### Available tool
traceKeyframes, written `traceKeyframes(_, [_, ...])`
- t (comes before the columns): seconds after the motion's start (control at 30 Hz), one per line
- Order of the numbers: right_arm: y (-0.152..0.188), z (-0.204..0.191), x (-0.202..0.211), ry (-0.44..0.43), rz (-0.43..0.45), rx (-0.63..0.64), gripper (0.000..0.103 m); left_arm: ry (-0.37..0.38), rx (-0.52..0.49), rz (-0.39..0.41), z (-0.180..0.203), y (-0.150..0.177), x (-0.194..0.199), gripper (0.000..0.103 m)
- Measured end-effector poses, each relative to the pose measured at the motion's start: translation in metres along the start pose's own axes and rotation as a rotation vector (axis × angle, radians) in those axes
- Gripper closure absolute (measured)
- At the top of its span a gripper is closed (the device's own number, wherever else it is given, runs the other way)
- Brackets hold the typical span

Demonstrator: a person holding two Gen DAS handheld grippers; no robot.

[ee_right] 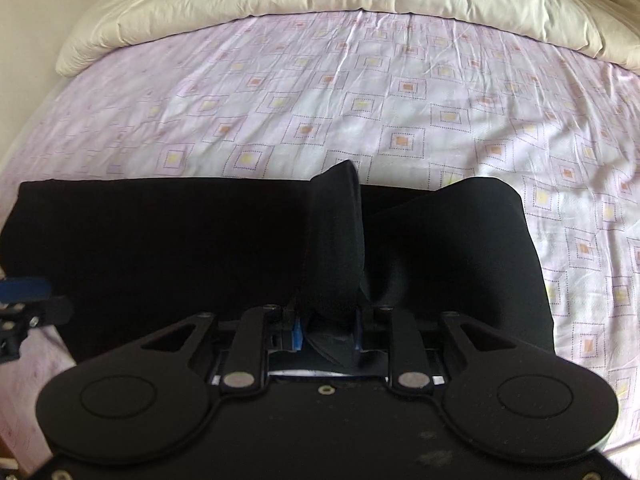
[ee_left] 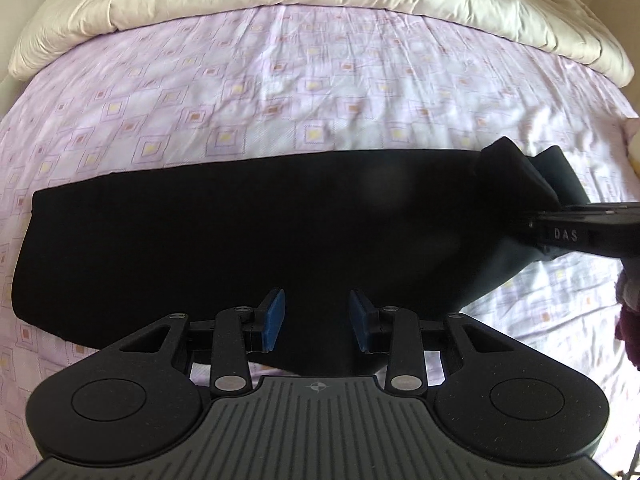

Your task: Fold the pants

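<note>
Folding the black pants (ee_left: 248, 236) lying across the bed (ee_left: 320, 92): right hand-held gripper (ee_right: 328, 334) pinches a bunched end at 3 o'clock; left hand-held gripper (ee_left: 317, 316) is part-open, apparently gripping nothing, above the 6 o'clock edge. Carry the end level toward 9, aligning edges.

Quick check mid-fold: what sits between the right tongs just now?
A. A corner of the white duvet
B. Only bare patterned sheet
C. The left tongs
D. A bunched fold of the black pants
D: in the right wrist view a bunched fold of the black pants runs up from between the right tongs.
</note>
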State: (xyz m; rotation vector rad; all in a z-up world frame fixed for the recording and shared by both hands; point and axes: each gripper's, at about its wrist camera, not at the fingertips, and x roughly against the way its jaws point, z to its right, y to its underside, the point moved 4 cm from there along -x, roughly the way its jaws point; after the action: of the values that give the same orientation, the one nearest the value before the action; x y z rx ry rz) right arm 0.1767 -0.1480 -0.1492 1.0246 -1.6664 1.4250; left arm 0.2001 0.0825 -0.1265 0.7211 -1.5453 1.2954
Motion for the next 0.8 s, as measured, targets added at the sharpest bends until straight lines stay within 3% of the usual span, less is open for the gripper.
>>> traceKeyframes(0.07, [-0.002, -0.002, 0.004, -0.013, 0.039, -0.023, 0.073, 0.01, 0.001, 0.001, -0.001, 0.0, 0.0, 0.068])
traceKeyframes(0.13, [-0.007, -0.002, 0.01, -0.092, 0.073, -0.048, 0.063, 0.024, 0.009, 0.004, 0.0, -0.001, 0.0, 0.068])
traceKeyframes(0.23, [-0.01, -0.004, 0.026, -0.224, 0.098, -0.039, 0.063, 0.054, 0.031, 0.016, 0.008, -0.008, 0.002, 0.068])
traceKeyframes(0.33, [-0.011, 0.005, 0.047, -0.278, 0.132, -0.004, 0.063, 0.092, 0.056, 0.026, 0.018, -0.015, 0.005, 0.068])
traceKeyframes(0.43, [-0.011, 0.033, 0.062, -0.247, 0.159, -0.025, 0.063, 0.156, 0.062, 0.031, 0.04, -0.03, 0.004, 0.068])
traceKeyframes(0.63, [-0.028, 0.1, 0.053, -0.132, 0.144, -0.052, 0.063, 0.198, -0.002, 0.066, 0.099, -0.058, -0.004, 0.068])
traceKeyframes(0.8, [-0.044, 0.118, 0.046, -0.145, 0.147, -0.053, 0.065, 0.196, -0.091, 0.081, 0.139, -0.065, -0.021, 0.068])
